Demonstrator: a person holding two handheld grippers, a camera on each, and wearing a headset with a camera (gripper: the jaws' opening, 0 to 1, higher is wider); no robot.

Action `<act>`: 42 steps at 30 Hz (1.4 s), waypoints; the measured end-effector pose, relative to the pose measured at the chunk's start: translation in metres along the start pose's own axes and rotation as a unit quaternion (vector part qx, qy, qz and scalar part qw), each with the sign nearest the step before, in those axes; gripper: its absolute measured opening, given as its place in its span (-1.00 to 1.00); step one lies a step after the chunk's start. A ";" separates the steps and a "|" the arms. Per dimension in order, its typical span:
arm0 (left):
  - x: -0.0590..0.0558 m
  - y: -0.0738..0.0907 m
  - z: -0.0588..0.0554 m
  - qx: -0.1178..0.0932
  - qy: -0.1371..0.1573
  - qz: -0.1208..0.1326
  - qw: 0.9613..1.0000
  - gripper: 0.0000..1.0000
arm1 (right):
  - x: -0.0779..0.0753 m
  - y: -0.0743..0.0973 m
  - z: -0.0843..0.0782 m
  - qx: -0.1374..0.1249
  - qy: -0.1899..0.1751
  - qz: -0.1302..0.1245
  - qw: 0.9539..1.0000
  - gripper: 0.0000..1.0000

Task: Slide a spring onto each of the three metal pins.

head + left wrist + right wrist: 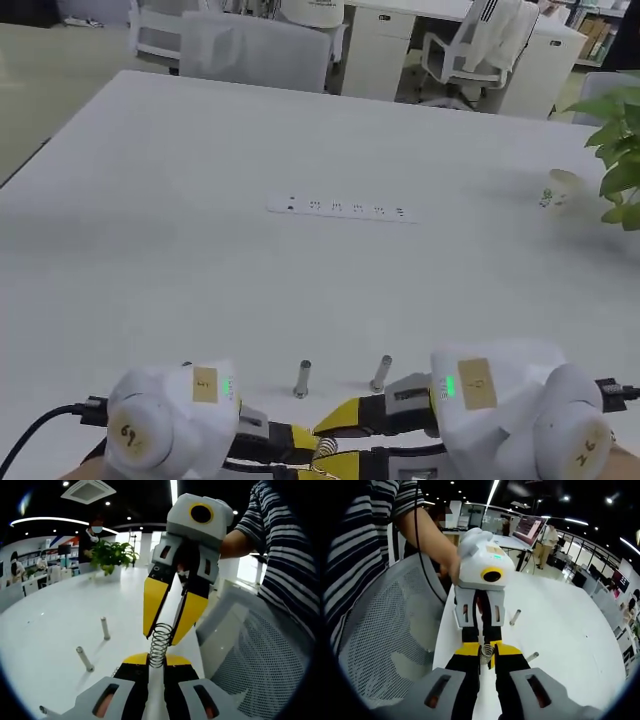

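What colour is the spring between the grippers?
The spring is silver metal, clearest in the left gripper view.

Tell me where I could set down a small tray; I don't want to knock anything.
The widest bare table lies left of the power strip; a clear band also runs between the strip and the pins. The far right holds a paper cup and a plant. The near edge is crowded: the left gripper and right gripper meet at the spring before the pins.

Barely anything's reading clearly. A round sticker on the left claw is showing what looks like a handwritten 69. Yellow tags on it and the right claw are carrying blurry scribbles.
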State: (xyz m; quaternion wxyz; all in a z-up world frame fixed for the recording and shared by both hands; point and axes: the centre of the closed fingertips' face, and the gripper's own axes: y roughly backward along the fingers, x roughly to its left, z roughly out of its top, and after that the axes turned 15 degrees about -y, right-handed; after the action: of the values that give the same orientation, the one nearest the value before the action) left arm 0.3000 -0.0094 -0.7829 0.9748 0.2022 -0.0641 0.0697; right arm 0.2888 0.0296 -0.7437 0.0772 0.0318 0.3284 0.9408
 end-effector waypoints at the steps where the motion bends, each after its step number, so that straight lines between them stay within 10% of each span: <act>1: 0.000 0.000 0.000 0.000 0.001 0.002 1.000 -0.95 | 0.000 0.000 0.001 -0.002 0.002 -0.001 1.000 -0.85; 42: 0.022 0.040 -0.015 0.003 0.057 0.087 0.995 -0.33 | -0.014 -0.001 0.005 0.008 0.024 -0.033 0.999 -0.86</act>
State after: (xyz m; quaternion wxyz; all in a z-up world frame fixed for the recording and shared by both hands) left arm 0.3165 0.0355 -0.7772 0.9665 0.1944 -0.0254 0.1655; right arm 0.3033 0.0306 -0.7404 0.0996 -0.0013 0.3388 0.9356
